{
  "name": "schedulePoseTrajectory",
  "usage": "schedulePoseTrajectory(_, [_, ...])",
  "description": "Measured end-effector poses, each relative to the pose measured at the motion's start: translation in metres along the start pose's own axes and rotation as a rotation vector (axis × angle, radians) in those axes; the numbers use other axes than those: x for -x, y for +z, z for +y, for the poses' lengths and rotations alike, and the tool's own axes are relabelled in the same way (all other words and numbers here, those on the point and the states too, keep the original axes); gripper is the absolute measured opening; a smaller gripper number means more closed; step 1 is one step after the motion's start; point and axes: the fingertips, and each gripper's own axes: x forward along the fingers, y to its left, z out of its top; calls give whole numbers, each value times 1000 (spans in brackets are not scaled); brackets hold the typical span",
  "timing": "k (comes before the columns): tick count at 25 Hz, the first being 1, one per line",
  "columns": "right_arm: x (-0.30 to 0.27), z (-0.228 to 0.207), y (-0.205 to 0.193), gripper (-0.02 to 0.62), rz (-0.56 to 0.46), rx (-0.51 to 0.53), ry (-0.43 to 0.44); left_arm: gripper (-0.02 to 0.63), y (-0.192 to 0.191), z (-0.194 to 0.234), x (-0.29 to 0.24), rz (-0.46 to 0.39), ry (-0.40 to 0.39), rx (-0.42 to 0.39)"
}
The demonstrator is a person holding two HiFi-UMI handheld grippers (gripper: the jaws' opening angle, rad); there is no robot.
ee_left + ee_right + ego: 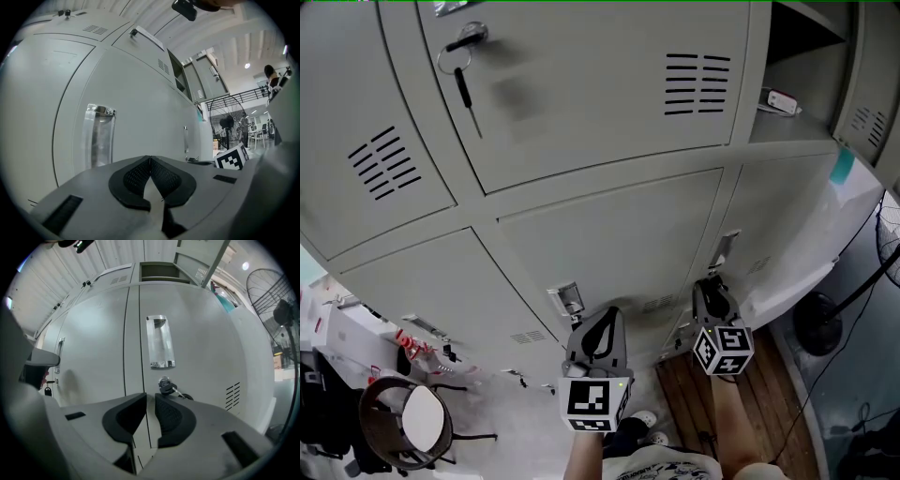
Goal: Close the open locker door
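Observation:
The grey locker bank (pixel 581 216) fills the head view. At its top right one compartment (pixel 802 56) stands open, and its door (pixel 870 108) is swung out at the right edge. A small white item (pixel 783 101) lies on that shelf. My left gripper (pixel 598 339) hangs low in front of a closed lower door, with its pads meeting at the tips (pixel 150 158). My right gripper (pixel 712 302) is beside it, pointing at the neighbouring door's keyed lock (pixel 165 386). A thin slit shows between its jaws (pixel 150 397), which hold nothing. The open door (pixel 199 258) is far above it.
A key ring (pixel 464 66) hangs from a lock on an upper door. A floor fan (pixel 825 323) with a cable stands at the right, a round stool (pixel 403 422) and clutter at the left. Wooden boards (pixel 750 412) lie underfoot.

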Motion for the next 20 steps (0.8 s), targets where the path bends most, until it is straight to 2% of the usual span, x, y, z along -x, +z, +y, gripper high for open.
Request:
schedulePoseTrajectory(7, [12, 11, 3, 51, 1, -11, 50, 5, 2, -12, -10, -9, -33, 3])
schedulePoseTrajectory(12, [40, 12, 26, 51, -50, -7, 55, 5, 7, -32, -22, -22, -82, 1])
schedulePoseTrajectory(16, [72, -5, 56, 50, -128, 13, -22, 5, 16, -54, -32, -44, -134, -4])
schedulePoseTrajectory(17, [81, -12, 63, 7, -148, 19, -50, 5, 18, -60, -35, -50, -145, -3])
schedulePoseTrajectory(20, [105, -35, 80, -3, -190, 36, -129, 5, 24, -76, -44, -64, -178, 1])
